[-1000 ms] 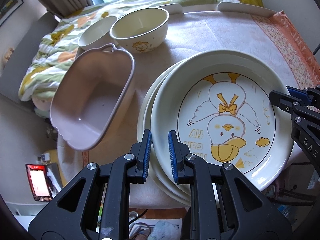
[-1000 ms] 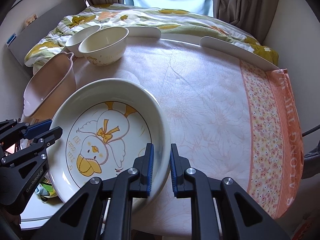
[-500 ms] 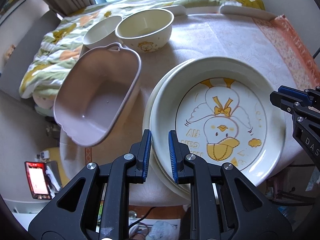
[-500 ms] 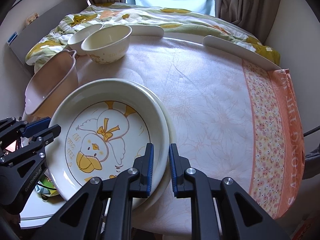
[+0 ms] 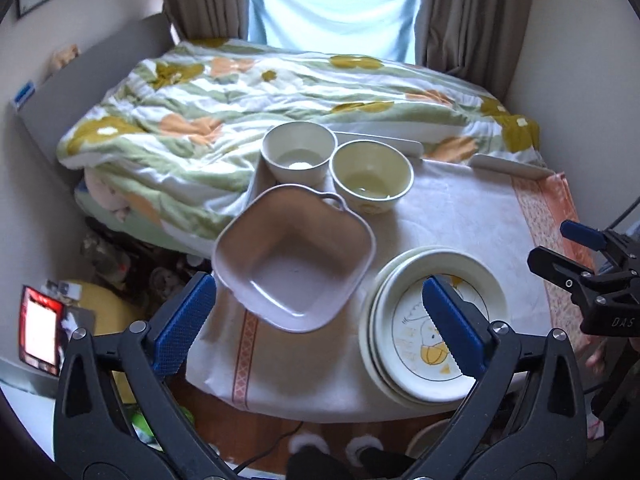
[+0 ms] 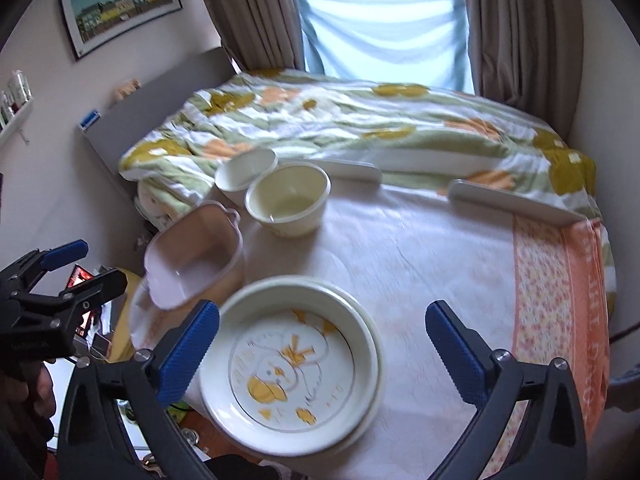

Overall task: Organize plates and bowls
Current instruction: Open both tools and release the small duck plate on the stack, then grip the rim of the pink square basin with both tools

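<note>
A duck-print plate (image 5: 440,320) lies on top of a stack of cream plates at the table's front edge; it also shows in the right wrist view (image 6: 296,360). A pink square dish (image 5: 294,260) sits to its left, also seen in the right wrist view (image 6: 192,256). Behind it stand a white bowl (image 5: 298,152) and a cream bowl (image 5: 372,176). My left gripper (image 5: 320,328) is open and empty, raised above the table front. My right gripper (image 6: 324,348) is open and empty above the plate stack. Each gripper shows at the edge of the other's view.
The table (image 6: 420,264) has a white and orange floral cloth. A bed with a flowered quilt (image 5: 240,96) lies behind it. Two white rails (image 6: 512,204) line the table's far edge. Clutter and a lit phone (image 5: 38,330) sit on the floor at left.
Both grippers have let go of the duck plate, opened wide and pulled back and up. The plate now rests on the stack.
</note>
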Tool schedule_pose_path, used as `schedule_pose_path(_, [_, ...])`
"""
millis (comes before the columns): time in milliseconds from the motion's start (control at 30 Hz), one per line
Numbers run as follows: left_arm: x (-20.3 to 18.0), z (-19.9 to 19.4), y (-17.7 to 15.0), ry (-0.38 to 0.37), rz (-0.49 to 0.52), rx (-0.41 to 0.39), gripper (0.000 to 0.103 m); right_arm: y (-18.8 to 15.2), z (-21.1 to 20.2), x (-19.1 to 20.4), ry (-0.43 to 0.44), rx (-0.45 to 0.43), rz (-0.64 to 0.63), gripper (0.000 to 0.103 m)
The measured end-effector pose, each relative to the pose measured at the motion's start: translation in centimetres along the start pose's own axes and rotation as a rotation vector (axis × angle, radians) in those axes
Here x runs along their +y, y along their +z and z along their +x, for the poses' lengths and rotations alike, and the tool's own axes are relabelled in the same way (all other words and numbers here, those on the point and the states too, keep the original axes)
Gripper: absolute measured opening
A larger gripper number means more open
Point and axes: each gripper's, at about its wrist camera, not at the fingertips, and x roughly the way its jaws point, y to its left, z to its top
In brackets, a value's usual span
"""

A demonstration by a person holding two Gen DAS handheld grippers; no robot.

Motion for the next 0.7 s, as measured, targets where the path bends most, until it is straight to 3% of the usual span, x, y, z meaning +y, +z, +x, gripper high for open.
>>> schedule_pose_path(100, [3.5, 1.2, 0.6, -0.040, -0.022, 0.023, 0.103, 1.0, 1.1, 0.8, 0.040, 0.069, 0.032, 0.103])
schedule_pose_path(200, [6.8, 2.7, 1.3, -0.118, -0.004, 0.049, 0.103, 1.4, 1.9, 2.0, 0.053, 0.048, 0.077, 0.103])
schedule_pose_path(367, [11.3, 6.2, 2.0, -0.228, -0.022, 0.112, 0.099, 2.3, 5.9, 4.3, 0.075, 0.086, 0.126, 0.103])
schedule_pose_path(433, [12.3, 8.2, 2.2, -0.240, -0.015, 0.150, 0.093, 2.6, 8.0, 4.9, 0.075, 0.115, 0.149, 0.101])
schedule_pose_path(500, [13.0, 10.1, 2.3, -0.269, -0.010, 0.196, 0.078, 2.8, 10.2, 5.5, 0.071, 0.153, 0.162, 0.094])
schedule_pose_path(700, [13.6, 13.6, 1.9, -0.347, 0.013, 0.284, 0.049, 2.3, 14.8, 6.9, 0.075, 0.246, 0.187, 0.067])
